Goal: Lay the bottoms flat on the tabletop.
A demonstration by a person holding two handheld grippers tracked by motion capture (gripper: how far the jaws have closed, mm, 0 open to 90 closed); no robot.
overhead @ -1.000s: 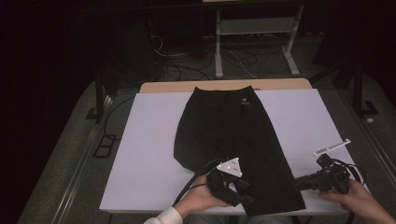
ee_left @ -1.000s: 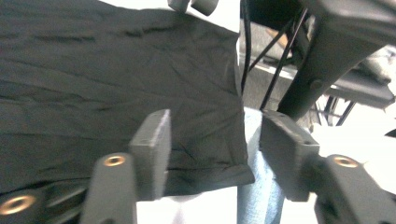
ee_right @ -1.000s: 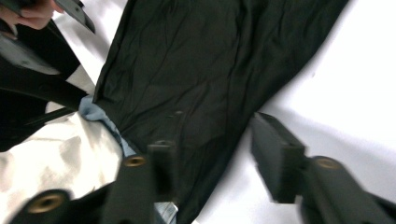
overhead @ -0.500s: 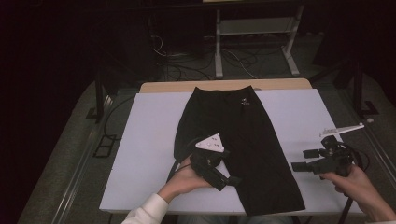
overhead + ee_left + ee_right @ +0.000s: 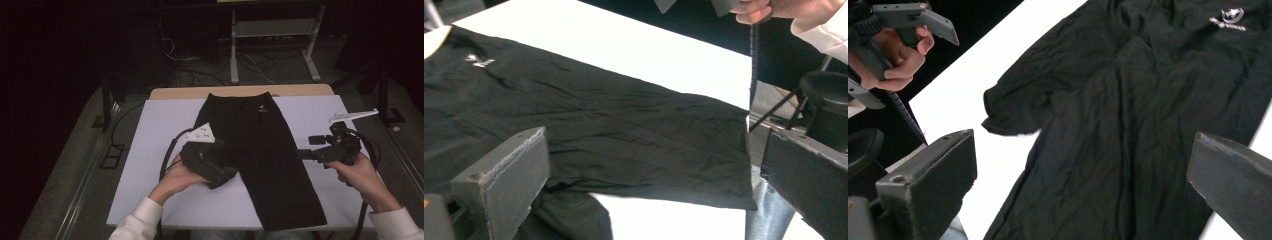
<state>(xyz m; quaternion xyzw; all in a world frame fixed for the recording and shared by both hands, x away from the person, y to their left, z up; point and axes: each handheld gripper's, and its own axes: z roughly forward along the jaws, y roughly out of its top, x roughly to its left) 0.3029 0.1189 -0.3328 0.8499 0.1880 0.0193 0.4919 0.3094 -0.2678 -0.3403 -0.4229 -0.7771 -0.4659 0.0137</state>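
Black trousers point(image 5: 260, 150) with a small white logo point(image 5: 261, 108) near the waistband lie flat along the middle of the white table point(image 5: 160, 130). Their right leg reaches the front edge, while the left leg ends in a bunch point(image 5: 225, 176) partway down. My left gripper point(image 5: 222, 172) hovers at that bunch, jaws wide open over the cloth point(image 5: 624, 130), gripping nothing point(image 5: 654, 150). My right gripper point(image 5: 310, 147) is held just right of the right leg, pointing left. It is wide open above the trousers point(image 5: 1128, 125), with nothing between its jaws point(image 5: 1083, 150).
The white table top sits on a wooden board point(image 5: 240, 92) at the far end. Bare white surface lies on both sides of the trousers. Cables trail from both grippers over the front edge. A metal stand point(image 5: 272, 45) and floor cables lie behind the table in the dark.
My left gripper has moved from the front edge up and to the left, and the left leg's lower end now lies bunched by it. The right gripper has moved away from the front edge.
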